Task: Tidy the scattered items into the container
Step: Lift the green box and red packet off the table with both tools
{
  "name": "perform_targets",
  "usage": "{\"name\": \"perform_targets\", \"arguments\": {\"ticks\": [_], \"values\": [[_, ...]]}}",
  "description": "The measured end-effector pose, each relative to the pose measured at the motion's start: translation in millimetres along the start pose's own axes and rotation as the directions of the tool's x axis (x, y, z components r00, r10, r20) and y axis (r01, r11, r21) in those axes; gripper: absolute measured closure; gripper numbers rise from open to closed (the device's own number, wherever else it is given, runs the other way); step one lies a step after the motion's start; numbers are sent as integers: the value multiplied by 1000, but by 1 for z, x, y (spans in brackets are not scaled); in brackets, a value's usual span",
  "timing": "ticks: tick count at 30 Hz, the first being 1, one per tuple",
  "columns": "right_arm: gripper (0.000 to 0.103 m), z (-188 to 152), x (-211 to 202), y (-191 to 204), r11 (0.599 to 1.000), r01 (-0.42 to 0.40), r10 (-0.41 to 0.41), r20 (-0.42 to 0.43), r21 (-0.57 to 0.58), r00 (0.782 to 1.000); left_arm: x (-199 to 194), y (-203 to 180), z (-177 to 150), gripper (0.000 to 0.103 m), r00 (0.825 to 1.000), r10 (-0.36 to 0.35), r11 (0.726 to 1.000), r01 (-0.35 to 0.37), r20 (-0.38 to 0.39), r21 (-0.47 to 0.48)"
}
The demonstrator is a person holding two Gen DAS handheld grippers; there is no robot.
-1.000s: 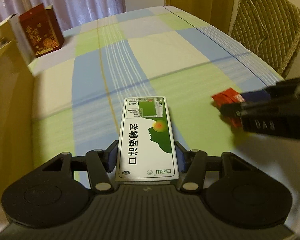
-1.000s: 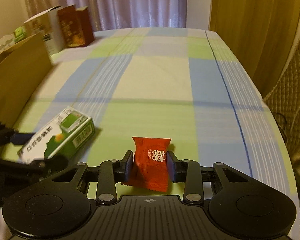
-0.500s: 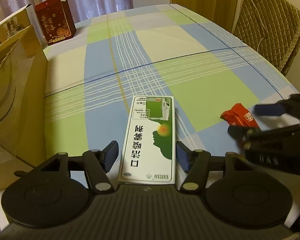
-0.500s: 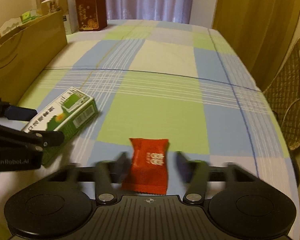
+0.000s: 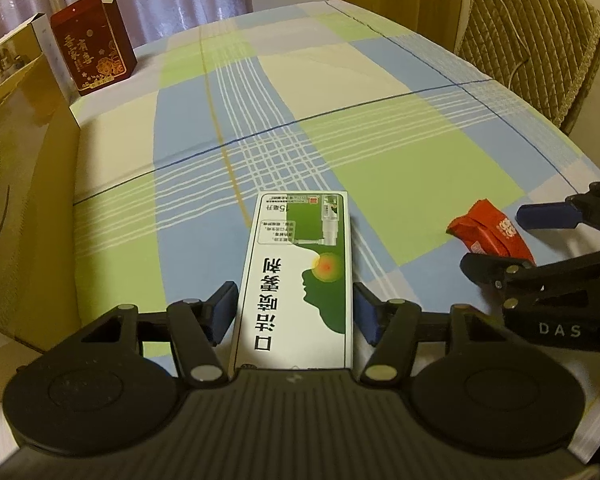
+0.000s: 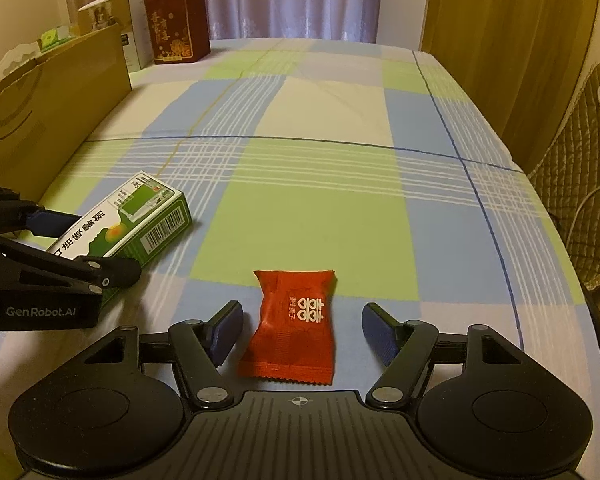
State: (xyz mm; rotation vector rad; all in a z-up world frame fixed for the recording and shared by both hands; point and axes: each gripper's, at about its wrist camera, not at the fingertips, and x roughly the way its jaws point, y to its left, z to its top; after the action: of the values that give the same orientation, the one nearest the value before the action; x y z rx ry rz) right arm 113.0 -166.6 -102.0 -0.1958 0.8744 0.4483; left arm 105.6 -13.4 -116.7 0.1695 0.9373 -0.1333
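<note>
- Your right gripper is now spread wide off the packet; it was pinching it a second ago.
- Left gripper is bracketing the box, pads apart, not clamping.
- Both are lying on the table.
- Packet is looking soft, crinkly: take its middle. Box is looking stiff, light: take its long sides.

"GenRobot.AI" on left claw body; "DAS" on right claw (rest cut off). Green box: "口腔" legible, "15", barcode. Red packet: 囍 sign.

green-white box, red sachet, lying flat
</note>
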Motion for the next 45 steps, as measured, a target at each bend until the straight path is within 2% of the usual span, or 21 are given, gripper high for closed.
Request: {"name": "perform_targets", "arguments": {"ticks": [6, 9, 11, 13, 14, 16, 34, 40, 45], "values": [[31, 1, 0, 1, 1000, -6, 6, 0, 5, 1000, -1, 0, 0, 49, 1000, -2, 1000, 2, -4, 3], [42, 1, 0, 2, 1000, -6, 6, 6, -8, 1000, -1, 0, 0, 49, 1000, -4, 1000, 4, -6, 3], [44, 1, 0, 3, 1000, -8, 9, 8, -14, 1000, -1, 0, -1, 50, 1000, -6, 1000, 6, -5, 2], [59, 1, 0, 4, 1000, -8, 8, 14, -26, 1000, -1, 0, -1, 50, 1000, -7, 1000, 7, -4, 2], [63, 2, 0, 5, 999, -8, 8, 15, -33, 1000, -1, 0, -1, 51, 1000, -7, 1000, 7, -4, 2], [65, 2, 0, 5, 1000, -9, 9, 13, -28, 1000, -2, 0, -1, 51, 1000, -9, 1000, 9, -2, 4], [70, 0, -25, 18, 999, -2, 3, 27, -43, 1000, -39, 8, -8, 52, 1000, 0, 1000, 0, 30, 2], [69, -10, -19, 23, 999, -14, 12, -32, -47, 999, -43, 11, -21, 52, 1000, -1, 1000, 1, -1, -2], [69, -12, -18, 25, 998, -6, 3, -35, -66, 999, -36, 12, -28, 52, 999, -4, 1000, 4, -45, -3]]}}
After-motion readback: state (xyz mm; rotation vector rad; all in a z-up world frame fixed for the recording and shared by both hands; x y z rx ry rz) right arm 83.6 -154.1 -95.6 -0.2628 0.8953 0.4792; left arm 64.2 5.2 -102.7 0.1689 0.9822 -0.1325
